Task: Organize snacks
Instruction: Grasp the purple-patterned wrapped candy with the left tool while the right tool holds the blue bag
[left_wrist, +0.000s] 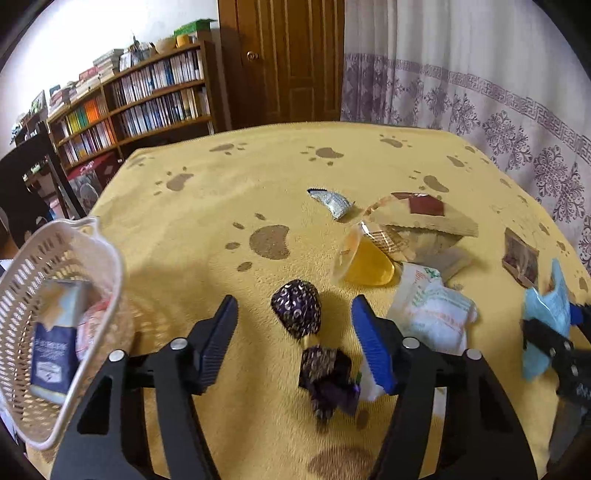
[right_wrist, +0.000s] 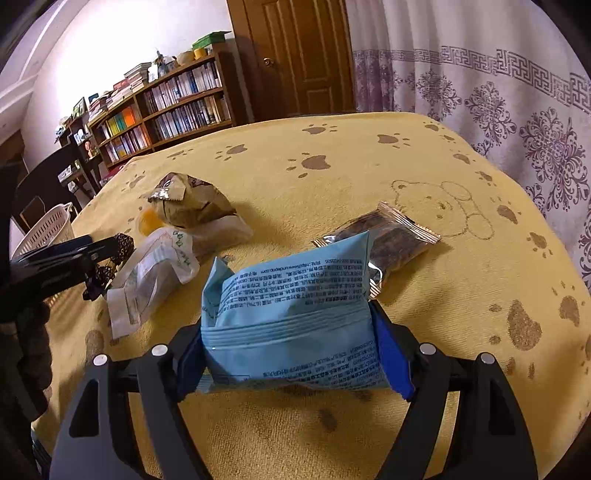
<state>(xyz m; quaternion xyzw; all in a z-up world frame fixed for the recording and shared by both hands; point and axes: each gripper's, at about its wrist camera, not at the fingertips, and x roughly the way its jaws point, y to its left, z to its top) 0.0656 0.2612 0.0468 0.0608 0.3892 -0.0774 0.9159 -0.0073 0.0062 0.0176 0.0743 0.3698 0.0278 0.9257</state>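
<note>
The table (left_wrist: 229, 177), under a yellow cloth with paw prints, carries everything. The white basket (left_wrist: 110, 266) sits at its left edge and serves as the landmark; a dark blue box (left_wrist: 51, 354) and a pale packet lie inside it. Well right of the basket is a heap of snacks: a tan paper-wrapped bun (left_wrist: 421, 218), a jelly cup (left_wrist: 365, 262) tipped on its side just in front of it, and a white wrapper (left_wrist: 432, 310) nearer the camera. A silver candy (left_wrist: 330, 201) lies behind them.

Between basket and heap lies a purple foil candy (left_wrist: 297, 308), its long axis running away from the camera, twisted tail toward the viewer. The left tool (left_wrist: 295, 332) straddles it, released, fingers apart on both sides.

Farthest right of the basket, the right tool (right_wrist: 291, 339) is clenched on a light blue packet (right_wrist: 291, 302), its long axis across the fingers. A brown packet (right_wrist: 384, 240) lies just behind.
</note>
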